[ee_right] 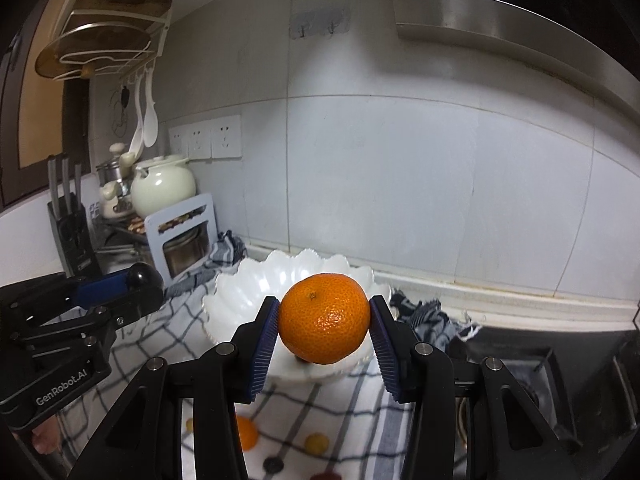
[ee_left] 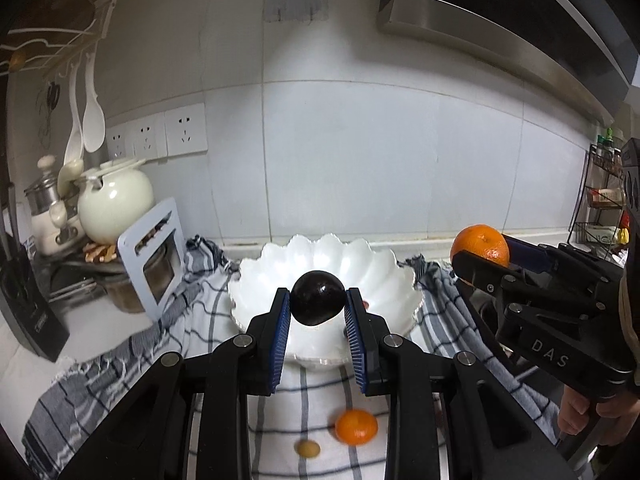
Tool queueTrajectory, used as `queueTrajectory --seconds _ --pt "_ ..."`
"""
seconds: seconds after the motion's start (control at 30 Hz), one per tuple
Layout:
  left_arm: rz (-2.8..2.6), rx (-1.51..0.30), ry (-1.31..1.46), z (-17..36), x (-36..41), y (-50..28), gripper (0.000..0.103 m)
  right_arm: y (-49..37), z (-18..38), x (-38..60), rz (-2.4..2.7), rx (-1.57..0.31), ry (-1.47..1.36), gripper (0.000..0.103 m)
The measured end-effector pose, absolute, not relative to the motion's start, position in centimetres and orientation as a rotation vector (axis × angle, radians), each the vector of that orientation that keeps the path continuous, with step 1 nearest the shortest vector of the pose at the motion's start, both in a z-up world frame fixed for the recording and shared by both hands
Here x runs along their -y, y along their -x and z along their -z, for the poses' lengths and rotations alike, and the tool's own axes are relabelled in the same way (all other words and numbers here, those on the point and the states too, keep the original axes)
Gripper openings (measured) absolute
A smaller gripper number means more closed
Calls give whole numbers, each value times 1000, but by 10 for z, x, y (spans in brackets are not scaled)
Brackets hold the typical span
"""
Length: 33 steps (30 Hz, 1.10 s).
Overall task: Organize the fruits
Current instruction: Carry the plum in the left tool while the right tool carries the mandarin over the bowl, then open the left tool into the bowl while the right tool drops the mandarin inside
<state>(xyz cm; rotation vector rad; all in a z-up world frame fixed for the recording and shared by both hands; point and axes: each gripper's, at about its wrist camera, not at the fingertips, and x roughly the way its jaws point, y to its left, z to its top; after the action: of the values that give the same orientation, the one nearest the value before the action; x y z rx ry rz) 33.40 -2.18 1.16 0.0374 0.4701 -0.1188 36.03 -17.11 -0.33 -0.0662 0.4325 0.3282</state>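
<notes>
Orange and dark purple, one fruit per hand right now. So the left gripper (ee_left: 317, 304) is clamped on a dark plum (ee_left: 317, 298), pads pressing both sides at its widest part, and the right gripper (ee_right: 323, 318) is squeezing a mandarin (ee_right: 324, 318) the same way, across its middle. Both fruits hang in the air, in front of the white scalloped bowl (ee_left: 280, 260) that sits on a checked cloth (ee_left: 192, 320). My guess on handling: the plum's skin is glossy and probably slick, so the ribbed pads help, but squeeze too hard and it'll bruise. The mandarin looks light with soft, giving peel, so gripping around the fat middle seems right, not near the stem dimple. Another small orange fruit (ee_left: 356, 426) and a little yellowish one (ee_left: 307, 449) are lying on the cloth below, near the camera. The bowl looks like thin ceramic, so I'd set fruit in, not drop it.
</notes>
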Motion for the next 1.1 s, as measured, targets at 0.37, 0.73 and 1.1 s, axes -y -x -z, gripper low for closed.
queueTrajectory --seconds 0.37,0.73,1.1 --pt "122 -508 -54 -23 18 -386 28 -416 -3 162 -336 -481 69 47" --pt "119 -675 -35 -3 14 -452 28 -477 15 141 -374 -606 112 47" --pt "86 -826 -1 36 12 -514 28 -538 54 126 -408 -794 83 47"
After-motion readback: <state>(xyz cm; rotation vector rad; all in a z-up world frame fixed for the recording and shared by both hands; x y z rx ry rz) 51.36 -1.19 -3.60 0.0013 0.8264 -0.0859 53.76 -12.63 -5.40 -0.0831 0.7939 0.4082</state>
